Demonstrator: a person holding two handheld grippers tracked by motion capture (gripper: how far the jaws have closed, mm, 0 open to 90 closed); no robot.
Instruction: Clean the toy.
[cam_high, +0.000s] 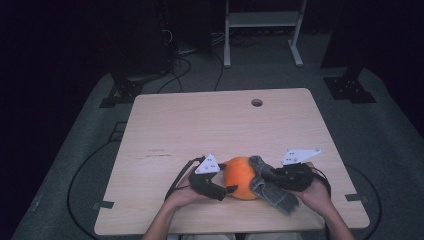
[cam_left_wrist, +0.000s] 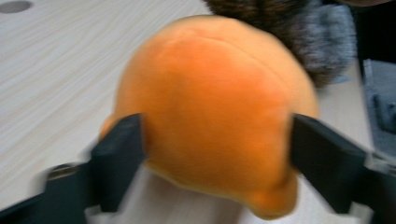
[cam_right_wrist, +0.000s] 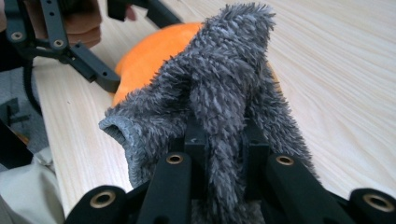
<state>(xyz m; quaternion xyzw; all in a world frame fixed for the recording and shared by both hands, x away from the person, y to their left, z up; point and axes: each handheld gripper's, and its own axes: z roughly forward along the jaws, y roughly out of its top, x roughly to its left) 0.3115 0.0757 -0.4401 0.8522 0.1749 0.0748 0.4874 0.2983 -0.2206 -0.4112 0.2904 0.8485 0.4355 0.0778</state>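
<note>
Left hand-held gripper (cam_high: 226, 189): I hold it at the near middle of the worktop, jaws spread wide around the orange plush toy (cam_left_wrist: 212, 112). In the left gripper view the two black jaws sit against the toy's flanks, one on each side; whether they press in or only touch, I cannot tell.

Right hand-held gripper (cam_right_wrist: 219, 140): my right hand holds it just right of the toy. Its jaws are pinched together on a fold of the grey fuzzy cloth (cam_right_wrist: 224, 88), and the pile bunches up between them.

Orange plush toy (cam_high: 242, 177): round and soft, resting on the worktop between my two hand-held grippers, near the front edge.

Grey fuzzy cloth (cam_high: 272, 186): draped against the toy's right side, with its loose end trailing toward the near edge. It looks like a small sleeve or sock with an open hem.

Worktop (cam_high: 200, 125): pale wood, with a round cable hole (cam_high: 256, 102) at the far side.

Step in hand: I judge I am steadying the toy with the left while the right works the cloth over or off it; which, I cannot tell.

Next move: a firm hold on the left and a slow, even pull on the right, so the soft toy does not roll or squeeze out.
</note>
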